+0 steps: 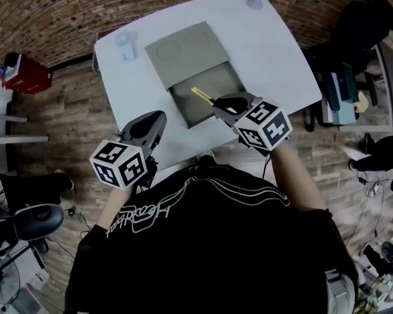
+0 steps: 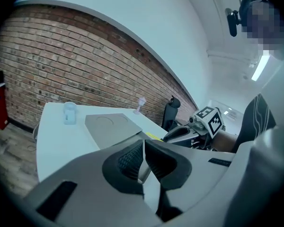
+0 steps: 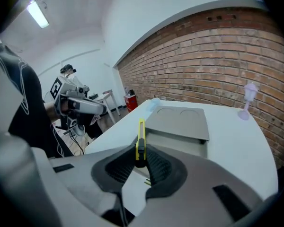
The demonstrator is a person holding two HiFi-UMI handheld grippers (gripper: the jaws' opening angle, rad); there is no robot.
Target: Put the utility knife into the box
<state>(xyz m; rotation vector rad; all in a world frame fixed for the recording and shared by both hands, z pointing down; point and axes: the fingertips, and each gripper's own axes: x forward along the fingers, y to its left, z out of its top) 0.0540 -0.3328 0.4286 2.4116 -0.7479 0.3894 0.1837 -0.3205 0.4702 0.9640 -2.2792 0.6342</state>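
The fingers of the right gripper are clenched on the yellow utility knife. It is held near one end only, with most of its length sticking out past the fingertips. In the head view the knife is carried over the open part of the grey box and points toward 10 o'clock from the right gripper.

The slid-back lid covers the box's 12 o'clock half, so only the near half can be used. Because the knife is gripped so far from its middle, it could be tipped or swung as it is let go. If it is released while high or aslant, its far end could be caught on the lid's edge or the box rim, and it could be bounced onto the counter.

The left gripper is closed on nothing, at 7 o'clock of the box, so the box is not steadied and could be shoved by a low pass.
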